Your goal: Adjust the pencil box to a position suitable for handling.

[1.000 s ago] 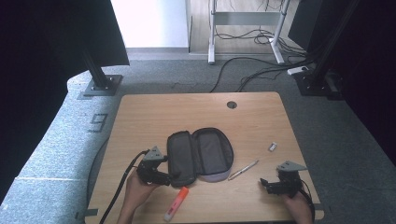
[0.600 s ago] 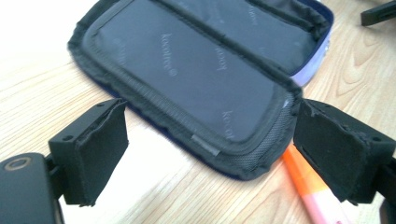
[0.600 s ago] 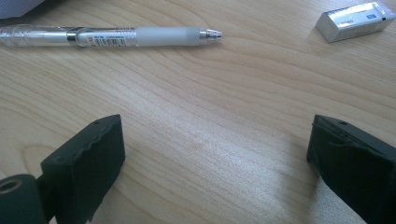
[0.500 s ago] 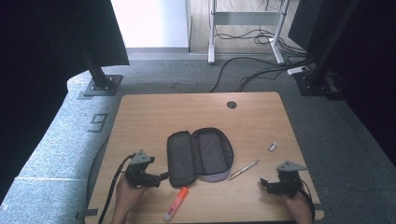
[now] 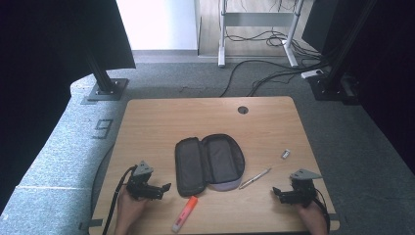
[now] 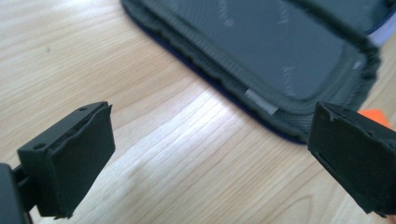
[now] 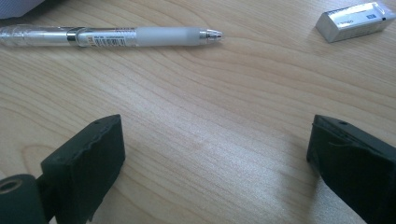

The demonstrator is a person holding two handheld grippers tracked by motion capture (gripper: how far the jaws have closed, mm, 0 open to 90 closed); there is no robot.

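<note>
A black pencil case [image 5: 209, 164] lies unzipped and spread flat in the middle of the wooden table [image 5: 205, 117]. My left gripper [image 5: 164, 188] rests low just left of the case, apart from it. Its jaws have just been opening and stand open with bare wood between them [image 6: 210, 140]. The case's zip edge [image 6: 261, 56] lies ahead of them. An orange highlighter [image 5: 185, 213] lies near the front edge. My right gripper [image 5: 276, 192] is open over bare wood [image 7: 215, 154], with a clear pen [image 7: 112, 36] and a small silver block [image 7: 355, 21] beyond it.
The pen [image 5: 255, 178] lies slanted between the case and my right gripper, and the silver block [image 5: 286, 153] sits farther back right. A round cable hole [image 5: 243, 109] marks the far edge. An orange tip of the highlighter [image 6: 373, 116] shows past my left gripper's right jaw.
My left gripper has drawn back from the case's left edge, moving left and toward the near edge while sinking. Its jaws have spread wider. The right gripper has stayed put.
</note>
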